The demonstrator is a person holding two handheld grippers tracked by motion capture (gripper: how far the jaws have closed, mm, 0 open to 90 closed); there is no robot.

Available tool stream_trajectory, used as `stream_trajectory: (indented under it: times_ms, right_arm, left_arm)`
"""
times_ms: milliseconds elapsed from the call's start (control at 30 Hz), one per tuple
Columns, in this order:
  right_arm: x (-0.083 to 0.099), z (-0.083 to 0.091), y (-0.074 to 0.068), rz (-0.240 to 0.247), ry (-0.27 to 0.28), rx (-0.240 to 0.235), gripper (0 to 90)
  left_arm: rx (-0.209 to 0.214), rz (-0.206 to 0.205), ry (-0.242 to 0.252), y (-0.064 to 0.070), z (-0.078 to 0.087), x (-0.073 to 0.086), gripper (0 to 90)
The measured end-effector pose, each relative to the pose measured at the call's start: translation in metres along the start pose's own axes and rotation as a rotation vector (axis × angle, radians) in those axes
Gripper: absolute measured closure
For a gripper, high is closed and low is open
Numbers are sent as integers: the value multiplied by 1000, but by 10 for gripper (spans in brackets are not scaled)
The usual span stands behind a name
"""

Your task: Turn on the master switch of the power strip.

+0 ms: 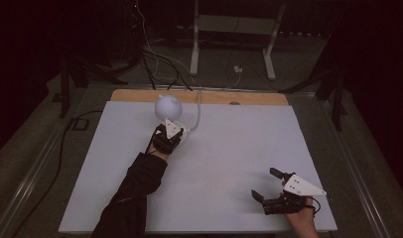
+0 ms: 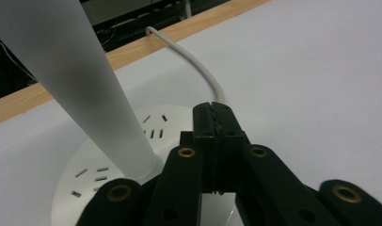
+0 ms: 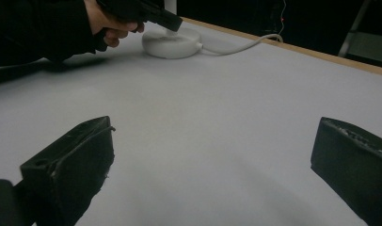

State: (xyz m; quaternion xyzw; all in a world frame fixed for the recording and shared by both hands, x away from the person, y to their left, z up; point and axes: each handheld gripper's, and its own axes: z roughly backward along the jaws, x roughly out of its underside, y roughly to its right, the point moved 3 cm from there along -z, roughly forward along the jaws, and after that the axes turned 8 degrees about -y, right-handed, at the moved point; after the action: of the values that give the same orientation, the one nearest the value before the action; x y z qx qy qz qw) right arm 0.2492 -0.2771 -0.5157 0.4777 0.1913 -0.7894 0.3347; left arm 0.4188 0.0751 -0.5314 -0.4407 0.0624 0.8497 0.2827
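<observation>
Nearest me, my right gripper (image 1: 267,188) hangs wide open and empty well short of the lamp (image 1: 168,106), while my left gripper (image 2: 216,123), jaws pressed together on nothing, sits over its round base (image 2: 88,162), just beside the upright stem (image 2: 81,80).

one white lamp (image 1: 168,108); one cord (image 1: 197,111); one table (image 1: 229,148); two grippers

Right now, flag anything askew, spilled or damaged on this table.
Nothing stands out. The white lamp stands upright on its round base, cord trailing off the far edge. The left gripper is shut over the base.
</observation>
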Motion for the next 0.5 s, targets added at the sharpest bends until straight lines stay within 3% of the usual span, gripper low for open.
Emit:
stream_trajectory:
  times_ms: [500]
  right_arm:
    - [0, 0, 1, -4, -2, -1, 0]
  left_arm:
    - [-21, -61, -36, 5, -11, 2, 900]
